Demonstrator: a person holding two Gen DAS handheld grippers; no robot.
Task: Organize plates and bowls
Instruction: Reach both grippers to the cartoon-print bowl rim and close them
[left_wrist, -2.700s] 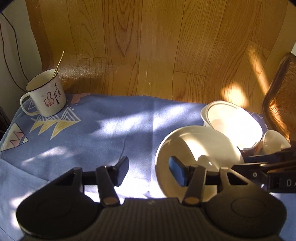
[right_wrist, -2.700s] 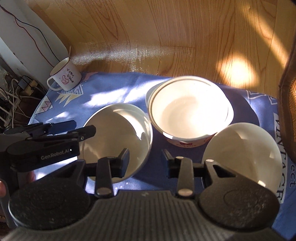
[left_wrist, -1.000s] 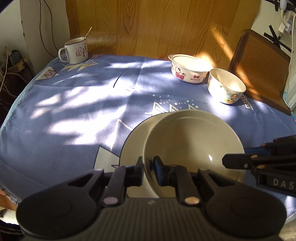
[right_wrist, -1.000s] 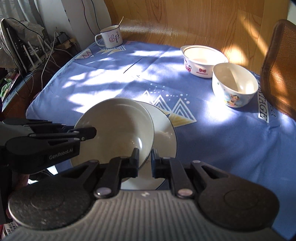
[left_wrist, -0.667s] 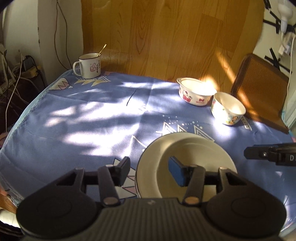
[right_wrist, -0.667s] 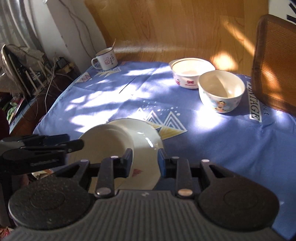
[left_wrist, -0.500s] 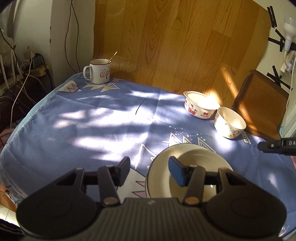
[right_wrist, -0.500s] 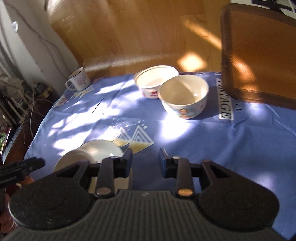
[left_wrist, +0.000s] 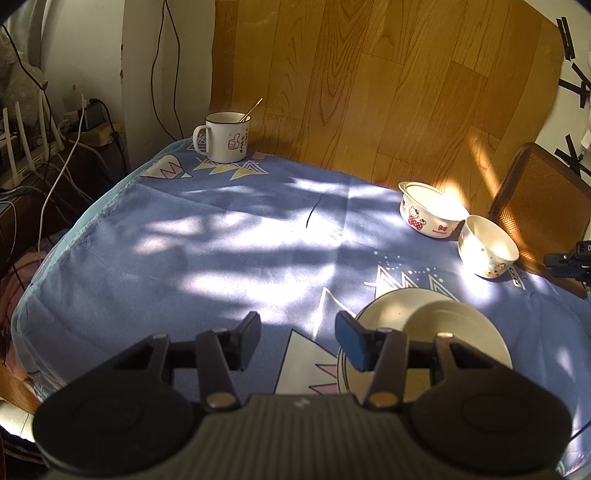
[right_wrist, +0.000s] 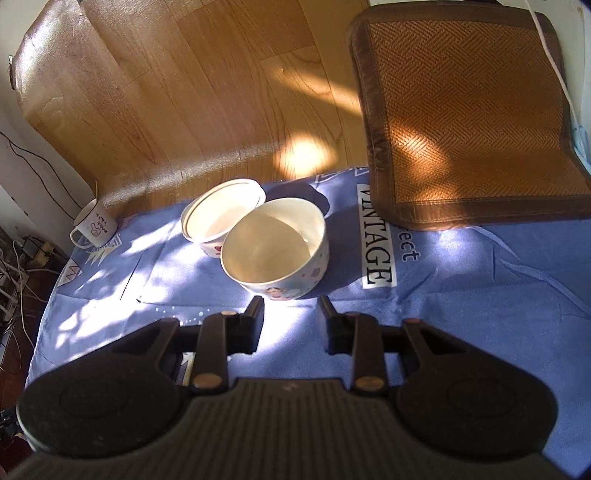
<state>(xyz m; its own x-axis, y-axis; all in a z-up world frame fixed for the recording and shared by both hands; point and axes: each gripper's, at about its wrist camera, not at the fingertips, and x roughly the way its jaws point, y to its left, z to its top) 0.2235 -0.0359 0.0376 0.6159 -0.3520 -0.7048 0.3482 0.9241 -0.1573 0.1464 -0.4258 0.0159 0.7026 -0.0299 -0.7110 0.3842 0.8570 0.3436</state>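
A cream deep plate (left_wrist: 454, 332) lies on a wider dark-rimmed plate (left_wrist: 384, 306) on the blue cloth, low and right in the left wrist view. My left gripper (left_wrist: 298, 328) hangs open just left of that stack, nothing between its fingers. Farther right stand a Hello Kitty bowl (left_wrist: 428, 214) and a cartoon-print bowl (left_wrist: 487, 251). In the right wrist view my right gripper (right_wrist: 291, 310) is open and empty, its tips just short of the cartoon-print bowl (right_wrist: 275, 247), with the Hello Kitty bowl (right_wrist: 221, 214) behind it. The tip of the right gripper (left_wrist: 569, 258) shows at the far right edge.
A white mug (left_wrist: 225, 138) with a spoon stands at the far left corner of the table. A woven chair cushion (right_wrist: 461, 122) leans at the right edge beside the bowls. Cables and a router crowd the floor at left. A wood-grain panel backs the table.
Both grippers were shut on the deep plate's rim over the wider plate; they have opened and let it go. The left drew back, and the right swung right toward the cartoon-print bowl.
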